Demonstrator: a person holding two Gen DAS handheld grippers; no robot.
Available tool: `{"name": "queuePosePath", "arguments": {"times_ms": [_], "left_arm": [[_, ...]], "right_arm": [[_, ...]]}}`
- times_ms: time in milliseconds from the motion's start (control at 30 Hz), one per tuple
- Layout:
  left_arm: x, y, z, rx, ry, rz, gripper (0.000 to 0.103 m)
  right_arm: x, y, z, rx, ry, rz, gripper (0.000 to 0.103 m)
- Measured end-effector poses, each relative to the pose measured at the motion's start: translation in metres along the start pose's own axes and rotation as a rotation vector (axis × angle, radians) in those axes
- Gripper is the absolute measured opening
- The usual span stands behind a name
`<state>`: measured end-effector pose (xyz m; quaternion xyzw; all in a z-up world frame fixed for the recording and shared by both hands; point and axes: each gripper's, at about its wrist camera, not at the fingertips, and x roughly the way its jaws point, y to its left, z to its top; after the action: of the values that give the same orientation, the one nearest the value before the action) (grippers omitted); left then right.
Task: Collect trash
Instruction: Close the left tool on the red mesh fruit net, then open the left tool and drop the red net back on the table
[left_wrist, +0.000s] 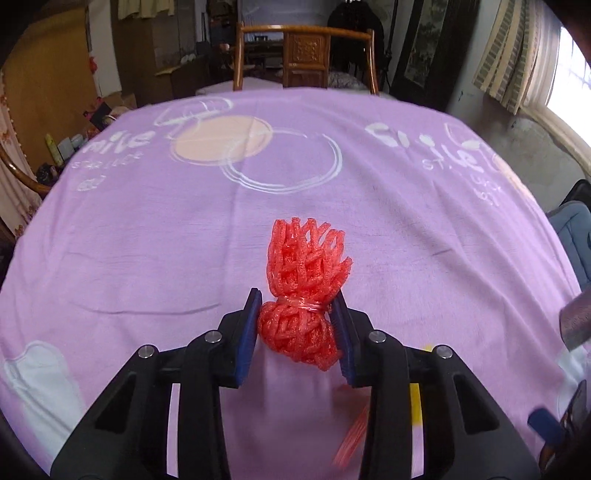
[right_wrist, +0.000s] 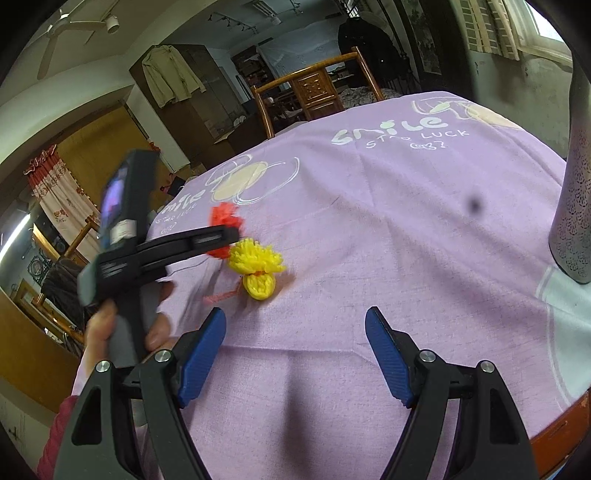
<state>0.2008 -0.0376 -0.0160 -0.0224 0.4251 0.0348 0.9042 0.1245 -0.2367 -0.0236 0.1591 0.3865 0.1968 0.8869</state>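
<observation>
Red net (left_wrist: 303, 288) sat pinched at its tied waist in the left hand-held gripper (left_wrist: 297, 306), long axis pointing away. Yellow net (right_wrist: 256, 267) lay on the tabletop (right_wrist: 406, 229), ahead-left of the wide-open right hand-held gripper (right_wrist: 295, 325).

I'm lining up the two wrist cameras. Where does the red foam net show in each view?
Left wrist: red foam net, low centre, clamped between the left gripper fingers.
Right wrist: a red patch left of centre, partly hidden behind the left gripper.
Shared landmark: wooden chair beyond the table.
</observation>
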Motion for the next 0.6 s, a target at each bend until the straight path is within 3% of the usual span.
{"name": "queuePosePath", "arguments": {"times_ms": [167,300,467,600], "left_arm": [[-0.061,0.033,-0.030,0.004,-0.077,0.079,0.038],[-0.100,0.062,-0.071,-0.033,-0.094,0.113,0.038],[-0.120,0.080,-0.119,-0.064,-0.083,0.171,0.040],[-0.119,0.090,-0.136,-0.093,-0.063,0.173,0.041]], "right_arm": [[-0.003,0.002,-0.001,-0.003,-0.001,0.010,0.077],[-0.003,0.010,-0.006,-0.035,0.004,0.011,0.077],[-0.005,0.019,-0.009,-0.086,-0.001,0.000,0.077],[-0.004,0.023,-0.012,-0.113,-0.002,-0.009,0.077]]}}
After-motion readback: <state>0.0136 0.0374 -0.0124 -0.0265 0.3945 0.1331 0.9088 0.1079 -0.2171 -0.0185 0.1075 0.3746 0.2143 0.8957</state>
